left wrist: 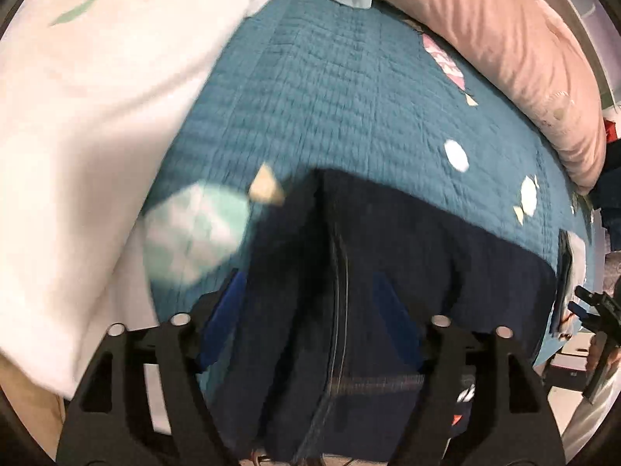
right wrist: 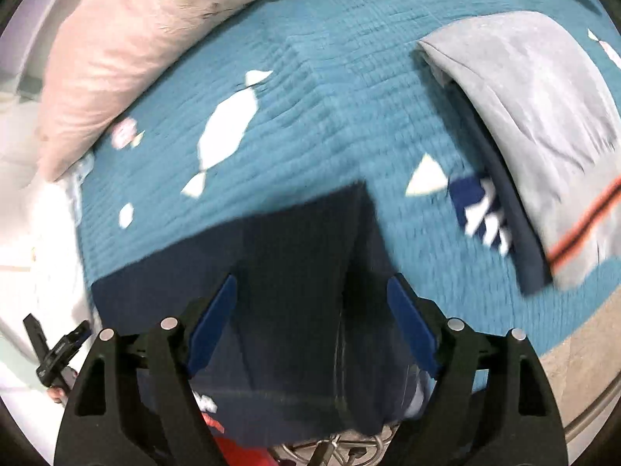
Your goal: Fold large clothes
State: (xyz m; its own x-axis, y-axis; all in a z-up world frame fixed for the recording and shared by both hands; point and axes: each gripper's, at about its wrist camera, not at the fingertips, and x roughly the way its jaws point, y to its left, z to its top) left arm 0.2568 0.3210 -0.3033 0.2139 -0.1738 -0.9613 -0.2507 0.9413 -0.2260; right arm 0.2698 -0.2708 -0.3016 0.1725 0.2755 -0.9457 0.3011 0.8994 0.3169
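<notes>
A dark navy garment (left wrist: 407, 256) with white stitching lies folded on the teal quilted bedspread (left wrist: 330, 108). It also shows in the right wrist view (right wrist: 295, 256). My left gripper (left wrist: 310, 295) has its blue pads wide apart over one end of the garment, with cloth lying between them. My right gripper (right wrist: 310, 299) also has its pads wide apart over the other end. The fingers do not pinch the cloth in either view. The other gripper shows small at the edge of each view.
A pink pillow (left wrist: 504, 39) and a white duvet (left wrist: 77, 116) lie at the head of the bed. A folded grey garment (right wrist: 543, 116) on a navy one (right wrist: 485, 213) lies to the right on the bedspread (right wrist: 349, 97).
</notes>
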